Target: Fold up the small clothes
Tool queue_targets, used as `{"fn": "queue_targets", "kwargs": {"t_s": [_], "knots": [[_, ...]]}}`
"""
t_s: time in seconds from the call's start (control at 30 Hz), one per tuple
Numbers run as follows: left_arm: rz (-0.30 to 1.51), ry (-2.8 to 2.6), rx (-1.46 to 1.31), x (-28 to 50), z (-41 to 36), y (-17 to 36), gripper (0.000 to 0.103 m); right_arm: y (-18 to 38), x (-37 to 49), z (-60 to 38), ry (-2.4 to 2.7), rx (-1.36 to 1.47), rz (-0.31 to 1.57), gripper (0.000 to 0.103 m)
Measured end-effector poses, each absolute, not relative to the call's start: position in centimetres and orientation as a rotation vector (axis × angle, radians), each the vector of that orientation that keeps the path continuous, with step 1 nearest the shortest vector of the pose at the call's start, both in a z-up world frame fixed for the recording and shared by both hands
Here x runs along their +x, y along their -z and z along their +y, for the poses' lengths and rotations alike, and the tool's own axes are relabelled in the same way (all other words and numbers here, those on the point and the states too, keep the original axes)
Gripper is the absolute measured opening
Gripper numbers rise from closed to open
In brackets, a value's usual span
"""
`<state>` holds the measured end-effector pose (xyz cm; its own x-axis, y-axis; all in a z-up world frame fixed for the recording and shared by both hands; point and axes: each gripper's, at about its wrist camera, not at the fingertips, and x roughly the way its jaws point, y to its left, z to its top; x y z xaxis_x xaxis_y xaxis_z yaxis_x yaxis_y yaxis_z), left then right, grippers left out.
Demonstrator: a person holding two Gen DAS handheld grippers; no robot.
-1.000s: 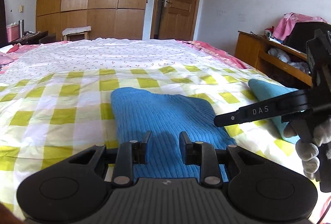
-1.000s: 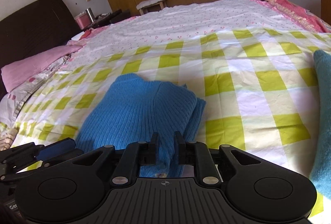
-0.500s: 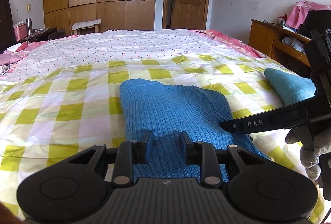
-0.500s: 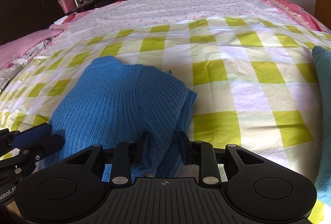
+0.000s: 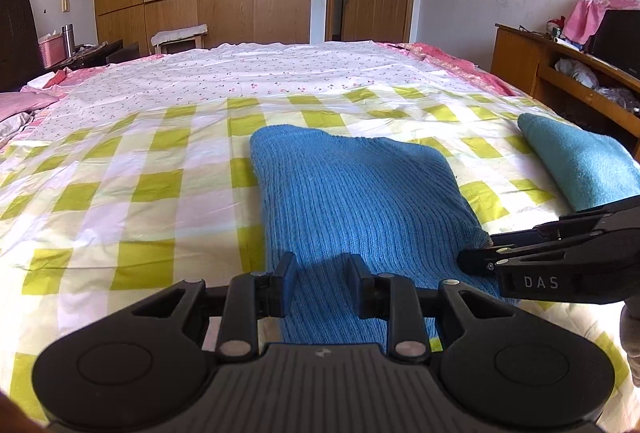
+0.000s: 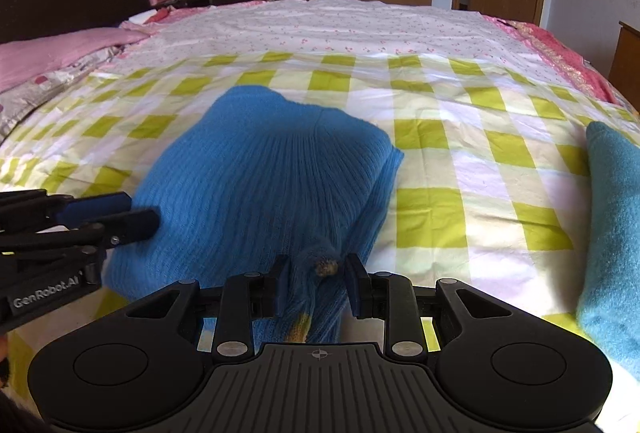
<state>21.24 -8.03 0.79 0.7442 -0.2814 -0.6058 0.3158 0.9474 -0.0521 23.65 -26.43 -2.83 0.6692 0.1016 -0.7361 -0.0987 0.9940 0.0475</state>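
A bright blue ribbed knit garment lies partly folded on the checked bedspread, also in the right wrist view. My left gripper is open over its near edge, with cloth between the fingers but not pinched. My right gripper is open, with a bunched corner of the garment lying loose between its fingers. The right gripper also shows at the garment's right corner in the left wrist view. The left gripper shows at its left edge in the right wrist view.
A folded teal garment lies at the right on the yellow-green checked bedspread, also in the right wrist view. A wooden shelf unit stands right of the bed. Pink pillows lie at the left.
Both grippers have dropped lower and drawn back toward the near edge. The right gripper's fingers have opened wider, and the bunched blue corner now lies loose between them.
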Motion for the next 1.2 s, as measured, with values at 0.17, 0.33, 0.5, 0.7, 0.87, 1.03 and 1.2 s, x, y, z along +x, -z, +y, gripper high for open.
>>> {"fn": "queue_targets", "kwargs": {"t_s": [0.17,0.33,0.5,0.7,0.87,1.03,1.2], "knots": [[0.665,0.328,0.059,20.5,-7.8,-0.5,0.033,2.4,23.0,-26.6,-0.096,0.038,0.819,0.027],[0.666,0.329,0.044,19.8,-7.7,-0.7,0.033,1.0,21.1,-25.8,-0.113,-0.001,0.778,0.027],[0.674,0.328,0.06,19.1,-7.8,-0.5,0.033,2.5,21.5,-26.1,-0.086,0.005,0.829,0.027],[0.693,0.32,0.052,19.1,-7.6,-0.2,0.033,3.0,21.7,-26.4,-0.068,0.003,0.847,0.027],[0.678,0.323,0.053,19.3,-7.2,-0.6,0.034,2.1,21.4,-26.8,-0.078,0.033,0.826,0.032],[0.678,0.318,0.046,20.2,-7.0,-0.7,0.035,1.3,22.0,-27.9,-0.094,0.131,0.806,0.037],[0.678,0.315,0.052,20.8,-7.0,-0.7,0.04,1.8,23.2,-28.2,-0.081,0.165,0.809,0.044]]}}
